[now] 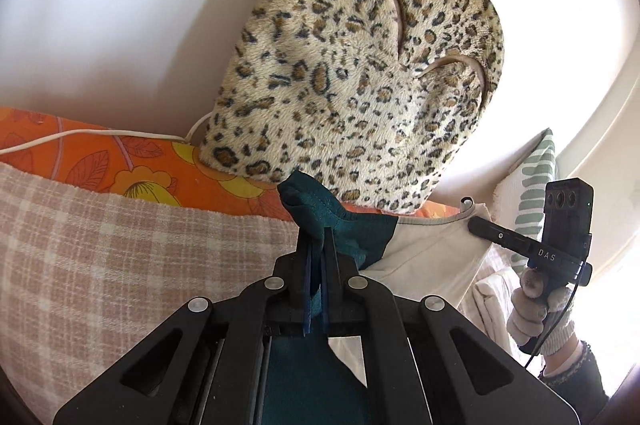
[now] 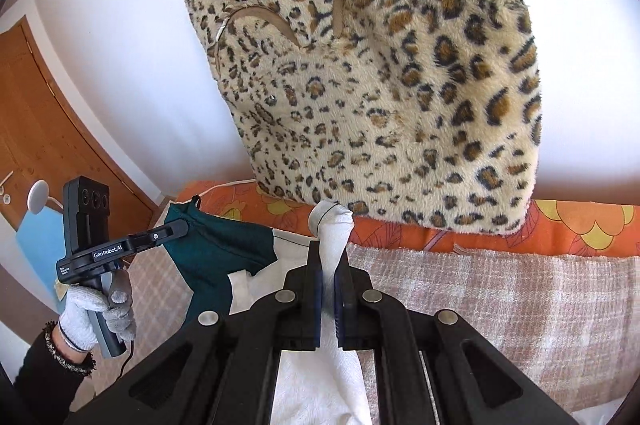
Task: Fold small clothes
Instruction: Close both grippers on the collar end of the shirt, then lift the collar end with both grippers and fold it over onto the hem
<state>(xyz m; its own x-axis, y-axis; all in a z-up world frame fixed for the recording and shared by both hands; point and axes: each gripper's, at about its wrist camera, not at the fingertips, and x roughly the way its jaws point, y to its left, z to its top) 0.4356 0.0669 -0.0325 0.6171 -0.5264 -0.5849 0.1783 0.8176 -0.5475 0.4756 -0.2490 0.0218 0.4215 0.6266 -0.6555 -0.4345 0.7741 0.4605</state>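
A small garment, teal on one side (image 1: 340, 221) and white on the other (image 1: 432, 257), hangs stretched between both grippers above the bed. My left gripper (image 1: 318, 249) is shut on a bunched teal corner. My right gripper (image 2: 330, 257) is shut on a bunched white corner (image 2: 332, 225). In the left wrist view the right gripper (image 1: 480, 225) shows at the right, pinching the white edge. In the right wrist view the left gripper (image 2: 180, 227) shows at the left, pinching the teal part (image 2: 220, 249).
A leopard-print plush cushion (image 1: 360, 65) leans against the white wall behind. An orange floral pillow (image 1: 140, 161) and a beige checked blanket (image 1: 120, 257) lie below. A white cable (image 1: 80, 135) runs over the pillow. A wooden door (image 2: 48, 125) is at left.
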